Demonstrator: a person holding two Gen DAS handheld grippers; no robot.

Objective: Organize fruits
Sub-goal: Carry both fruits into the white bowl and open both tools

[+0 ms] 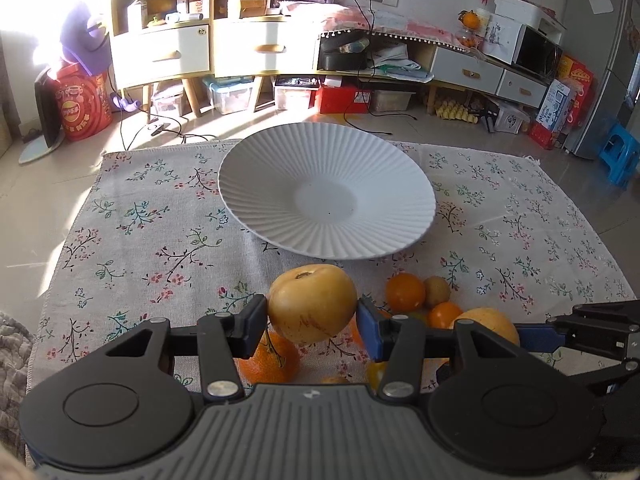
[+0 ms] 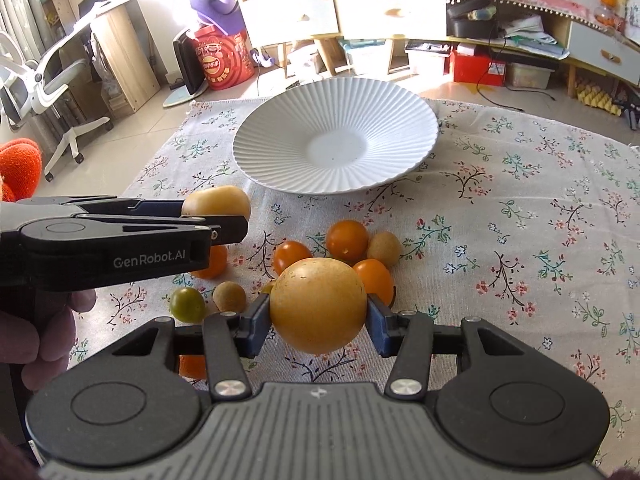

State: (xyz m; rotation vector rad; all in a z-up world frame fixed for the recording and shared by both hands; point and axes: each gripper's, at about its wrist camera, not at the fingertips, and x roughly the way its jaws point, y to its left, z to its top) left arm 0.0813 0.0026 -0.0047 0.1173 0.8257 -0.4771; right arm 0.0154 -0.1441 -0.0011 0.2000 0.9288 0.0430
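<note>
My left gripper (image 1: 312, 312) is shut on a yellow pear (image 1: 312, 302), held above the floral cloth in front of the white ribbed plate (image 1: 280, 168). My right gripper (image 2: 318, 312) is shut on a second yellow pear (image 2: 318, 304), held above a cluster of small fruits. The left gripper (image 2: 224, 224) with its pear (image 2: 216, 200) shows at the left in the right wrist view. The plate (image 2: 280, 128) holds nothing. Small orange tomatoes (image 2: 346, 240), brown longans (image 2: 384, 249) and a green tomato (image 2: 187, 305) lie on the cloth.
The floral cloth (image 2: 520, 200) covers the table. An orange mandarin (image 1: 270, 360) lies under the left gripper. Behind the table are shelves, drawers, storage boxes and a red drum (image 2: 224, 60) on the floor. An office chair (image 2: 48, 80) stands at the left.
</note>
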